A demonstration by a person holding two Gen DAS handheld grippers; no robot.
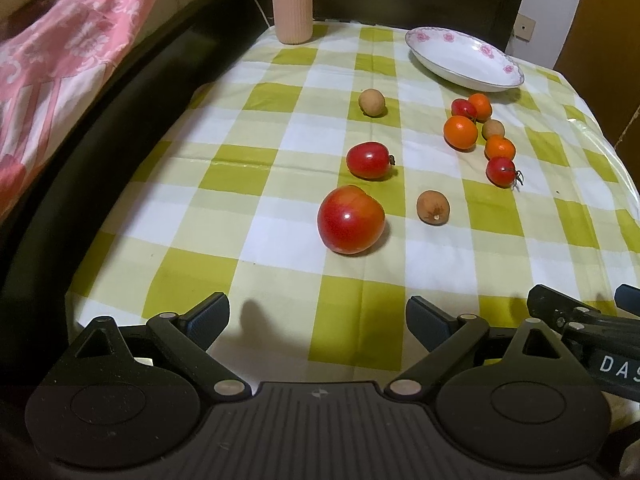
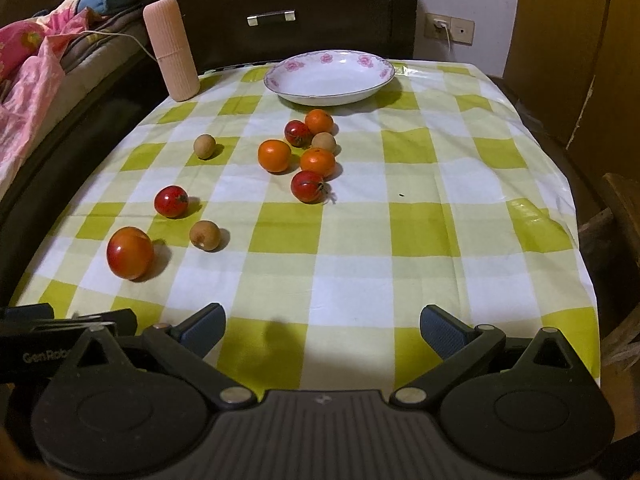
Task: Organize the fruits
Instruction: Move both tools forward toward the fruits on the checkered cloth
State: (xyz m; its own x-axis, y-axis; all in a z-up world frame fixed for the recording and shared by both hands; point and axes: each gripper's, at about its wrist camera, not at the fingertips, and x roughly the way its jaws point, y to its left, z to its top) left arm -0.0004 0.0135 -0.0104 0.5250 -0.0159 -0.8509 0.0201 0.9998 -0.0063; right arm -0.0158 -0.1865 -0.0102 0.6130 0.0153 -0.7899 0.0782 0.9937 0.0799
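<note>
Loose fruit lies on a green-checked tablecloth [image 1: 280, 280]. Nearest the left gripper [image 1: 318, 320] is a big red tomato [image 1: 351, 220], with a smaller red one [image 1: 369, 160] and a brown longan [image 1: 433, 207] beyond it. A cluster of oranges [image 2: 274, 155], small red tomatoes [image 2: 307, 187] and a longan [image 2: 323, 142] sits mid-table, in front of a white flowered plate [image 2: 332, 80] holding nothing. Another longan [image 2: 204, 146] lies apart to the left. Both grippers hover at the near edge; the right gripper [image 2: 322, 330] and the left one are open with nothing between their fingers.
A tall pink ribbed cylinder [image 2: 172, 50] stands at the far left corner. A dark wooden frame [image 1: 120, 128] and pink bedding [image 1: 60, 40] border the left side. A dark drawer front [image 2: 288, 16] rises behind the plate. The right half of the cloth [image 2: 460, 208] is bare.
</note>
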